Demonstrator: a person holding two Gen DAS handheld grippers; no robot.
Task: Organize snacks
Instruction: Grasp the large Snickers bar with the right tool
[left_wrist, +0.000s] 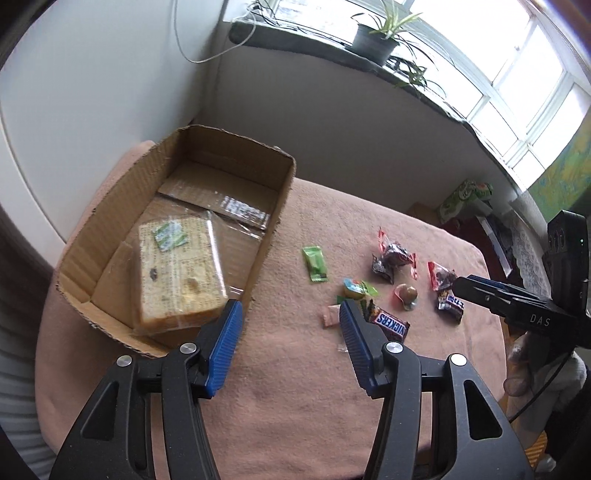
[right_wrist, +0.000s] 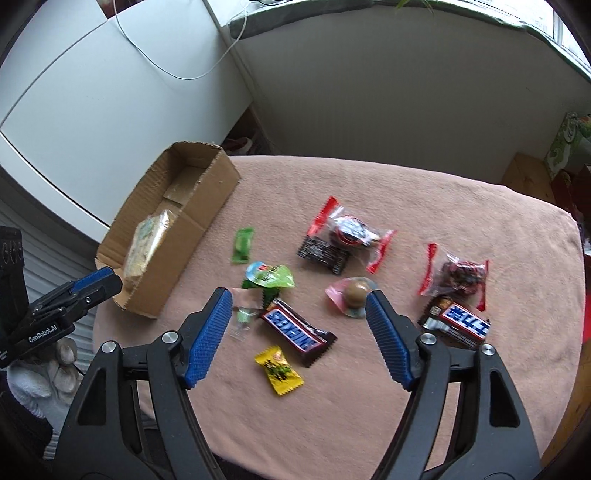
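An open cardboard box (left_wrist: 110, 206) (right_wrist: 207, 192) stands at the table's left, with a clear-wrapped cake slab (left_wrist: 177, 273) (right_wrist: 146, 243) lying inside. My left gripper (left_wrist: 290, 314) (right_wrist: 94, 284) hovers open and empty by the box's near right corner. My right gripper (right_wrist: 299, 301) (left_wrist: 476, 291) is open and empty above the loose snacks: a Snickers bar (right_wrist: 297, 330) (left_wrist: 391, 323), a yellow candy (right_wrist: 279, 371), a green packet (right_wrist: 242, 244) (left_wrist: 314, 264), a chocolate ball (right_wrist: 356, 293) (left_wrist: 406, 293), red-edged clear bags (right_wrist: 351, 230) (right_wrist: 456, 275) and a second bar (right_wrist: 458, 323).
A pink cloth covers the table (right_wrist: 406, 406). A white appliance (right_wrist: 92, 110) stands behind the box. A windowsill holds a potted plant (left_wrist: 375, 38). Boxes and clutter (left_wrist: 465, 195) sit past the table's far right edge.
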